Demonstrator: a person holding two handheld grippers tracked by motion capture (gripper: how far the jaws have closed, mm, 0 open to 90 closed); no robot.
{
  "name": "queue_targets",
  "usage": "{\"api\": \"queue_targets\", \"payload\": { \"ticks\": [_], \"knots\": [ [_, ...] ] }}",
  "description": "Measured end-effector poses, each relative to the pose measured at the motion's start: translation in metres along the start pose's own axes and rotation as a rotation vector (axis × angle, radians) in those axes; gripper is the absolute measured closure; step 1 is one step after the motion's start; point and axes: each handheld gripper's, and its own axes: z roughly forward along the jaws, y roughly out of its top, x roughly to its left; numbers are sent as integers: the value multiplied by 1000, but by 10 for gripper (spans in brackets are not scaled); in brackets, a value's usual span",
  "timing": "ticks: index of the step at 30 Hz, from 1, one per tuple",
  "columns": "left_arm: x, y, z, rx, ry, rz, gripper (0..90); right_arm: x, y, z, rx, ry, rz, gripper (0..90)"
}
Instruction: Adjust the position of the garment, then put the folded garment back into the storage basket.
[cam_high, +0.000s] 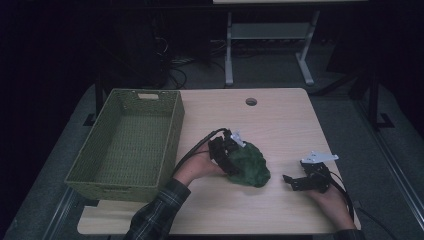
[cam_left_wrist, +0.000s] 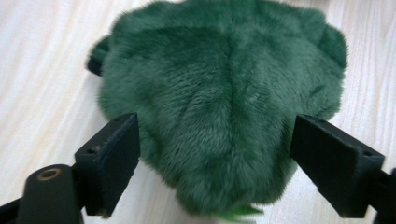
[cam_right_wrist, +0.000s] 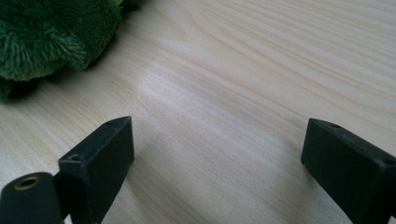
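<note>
Two grippers work over the table (cam_high: 280, 115), each in one of the person's hands. Left gripper (cam_high: 231, 161) sits at the middle of the high view, its forearm in a plaid sleeve (cam_high: 157, 212) rising from the bottom edge and angling up and right. Its jaws stand wide apart on either side of the near end of a green plush toy (cam_left_wrist: 224, 98), and I cannot tell whether the pads touch the fur. Right gripper (cam_high: 291, 181), at the lower right of the high view, points left toward the toy with its jaws spread and nothing between them but bare tabletop. That toy is a rounded, lumpy mound of deep green shaggy fur, lying at the centre of the pale wood-grain table. At left, a rectangular woven green basket (cam_high: 172, 131) stands apart from the toy.
</note>
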Motion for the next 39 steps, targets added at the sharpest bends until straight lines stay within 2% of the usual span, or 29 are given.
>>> {"api": "queue_targets", "payload": {
  "ticks": [3, 13, 22, 25, 27, 29, 31, 32, 34, 37, 39],
  "knots": [
    [-1, 1, 12, 40, -9, 21, 137, 0, 0, 0, 4, 0, 6, 92],
    [2, -3, 39, 82, -32, 26, 126, 0, 0, 0, 3, -2, 5, 93],
    [2, -4, 48, 106, -36, 17, 121, 0, 0, 0, 3, -1, 5, 94],
    [1, -4, 48, 112, -21, 23, 135, 1, 0, 0, 4, -2, 9, 94],
    [0, -3, 47, 120, -9, 26, 170, 0, 0, 0, 4, -2, 9, 95],
    [-1, -2, 46, 125, -9, 25, 242, 0, 0, 0, 3, -3, 9, 96],
    [-2, -1, 43, 135, -14, 33, 345, 0, 0, 0, 2, -4, 7, 97],
    [-2, -1, 42, 133, -16, 33, 424, 0, 0, 0, 2, -5, 8, 97],
    [-3, -1, 41, 134, -27, 26, 503, 0, 0, 0, 1, -6, 5, 97],
    [-2, 0, 39, 146, -45, 23, 585, 0, 0, 0, 0, -6, 5, 97],
    [-2, 0, 39, 147, -55, 11, 606, 0, 0, 0, 0, -6, 7, 97]
  ]
}}
